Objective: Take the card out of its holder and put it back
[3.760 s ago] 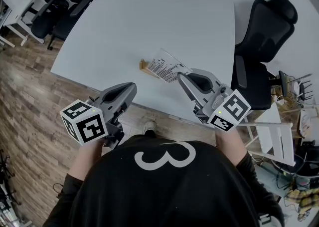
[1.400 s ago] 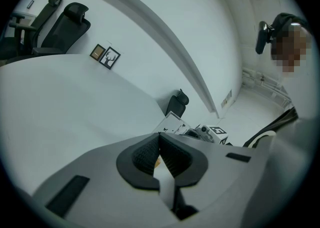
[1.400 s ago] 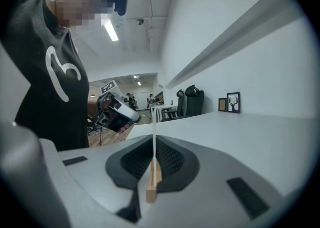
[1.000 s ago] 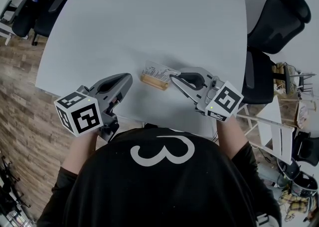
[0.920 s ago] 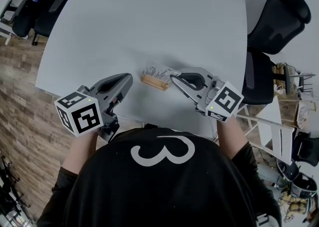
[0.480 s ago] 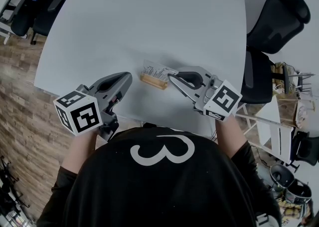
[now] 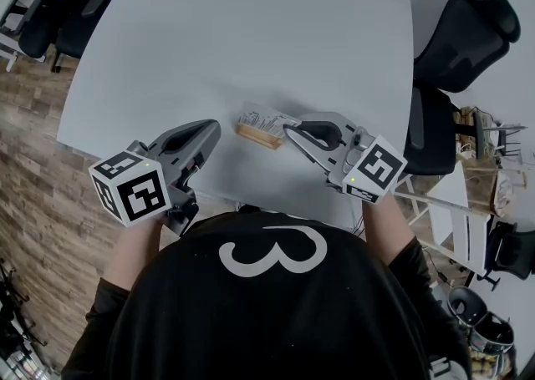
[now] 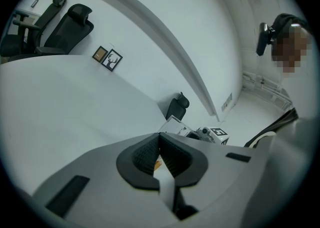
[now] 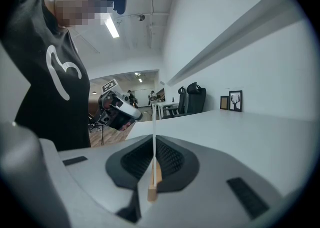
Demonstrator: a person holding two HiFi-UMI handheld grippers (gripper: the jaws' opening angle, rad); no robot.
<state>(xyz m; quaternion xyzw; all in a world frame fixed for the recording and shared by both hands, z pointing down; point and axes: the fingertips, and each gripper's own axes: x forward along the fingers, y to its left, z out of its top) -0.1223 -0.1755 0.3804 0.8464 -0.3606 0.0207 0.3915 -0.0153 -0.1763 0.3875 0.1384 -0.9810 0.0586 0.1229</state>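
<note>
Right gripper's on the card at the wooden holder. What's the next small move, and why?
Probably open the right gripper and draw it back. Its jaws pinch the card by its edge, and the card looks seated upright in the wooden holder on the table, so letting go seems all that's left.

"What's the person wearing?"

"A black short-sleeved cotton T-shirt (image 7: 267,328) with a large white numeral 3 (image 7: 272,258) printed on it."

"And the tools?"

"On either side of that numeral are a light-grey moulded plastic left gripper (image 7: 212,127) and right gripper (image 7: 289,130). Each has black ribbed rubber pads (image 8: 145,154) and a white cube printed with black square markers (image 7: 132,193). The cube right of the numeral shows a tiny green light (image 7: 357,179)."
</note>
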